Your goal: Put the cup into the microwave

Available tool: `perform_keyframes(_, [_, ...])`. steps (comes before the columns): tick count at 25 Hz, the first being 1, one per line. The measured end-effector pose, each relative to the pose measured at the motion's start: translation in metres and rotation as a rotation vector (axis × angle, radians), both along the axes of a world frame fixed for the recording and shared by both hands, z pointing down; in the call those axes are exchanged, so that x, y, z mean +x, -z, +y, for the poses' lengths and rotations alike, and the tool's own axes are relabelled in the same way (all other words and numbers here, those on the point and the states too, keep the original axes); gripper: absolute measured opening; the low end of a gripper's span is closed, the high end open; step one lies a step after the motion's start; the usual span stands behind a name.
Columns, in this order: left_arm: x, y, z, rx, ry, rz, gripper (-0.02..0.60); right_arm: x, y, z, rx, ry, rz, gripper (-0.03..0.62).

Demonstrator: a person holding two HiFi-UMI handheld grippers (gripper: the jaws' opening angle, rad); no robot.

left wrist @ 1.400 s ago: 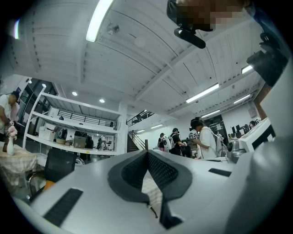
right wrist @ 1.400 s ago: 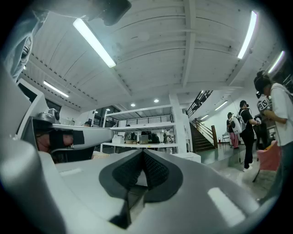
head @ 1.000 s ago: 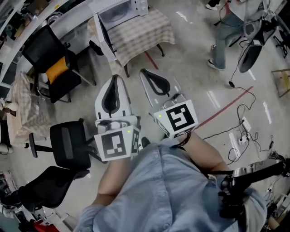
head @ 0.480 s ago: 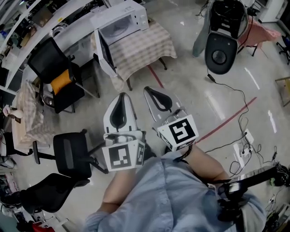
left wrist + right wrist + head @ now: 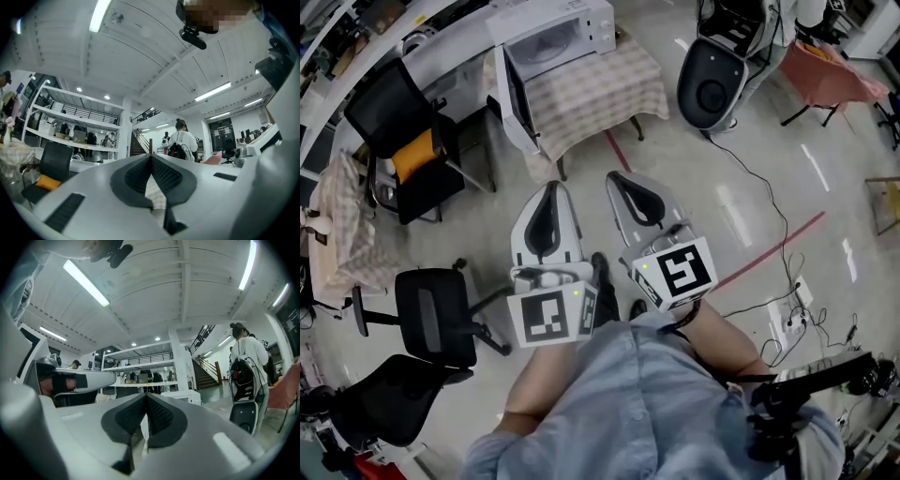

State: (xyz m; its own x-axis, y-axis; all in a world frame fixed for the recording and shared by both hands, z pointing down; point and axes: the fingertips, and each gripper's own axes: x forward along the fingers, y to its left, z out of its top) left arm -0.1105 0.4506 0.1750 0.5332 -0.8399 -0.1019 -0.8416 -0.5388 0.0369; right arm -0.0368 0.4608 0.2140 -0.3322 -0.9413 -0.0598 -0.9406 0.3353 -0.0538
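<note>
One microwave (image 5: 549, 36), well beyond left claw (image 5: 549, 188)

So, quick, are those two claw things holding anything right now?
Left gripper: closed, holding nothing.
Right gripper: closed, holding nothing.

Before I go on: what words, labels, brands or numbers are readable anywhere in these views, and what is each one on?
No readable text in any view.
left marker cube: black-and-white square pattern only, no letters or digits.
right marker cube: the same kind of pattern, no letters or digits.
microwave: any brand or panel print is too small to read.
</note>
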Motion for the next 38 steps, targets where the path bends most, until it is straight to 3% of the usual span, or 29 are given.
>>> perform_keyframes(13, [-0.021, 0.003, -0.132, -0.009, -0.01, 0.023, 0.006, -0.024, -0.001, -0.132, -0.027, 0.0, -0.005, 0.002])
perform_keyframes(26, [-0.042, 0.014, -0.216, 0.014, -0.024, 0.059, 0.006, -0.045, 0.014, -0.216, -0.012, -0.007, 0.012, 0.002])
perform_keyframes(38, [-0.015, 0.001, -0.269, -0.011, -0.029, 0.033, 0.006, -0.019, 0.008, -0.27, -0.01, -0.008, 0.01, 0.002])
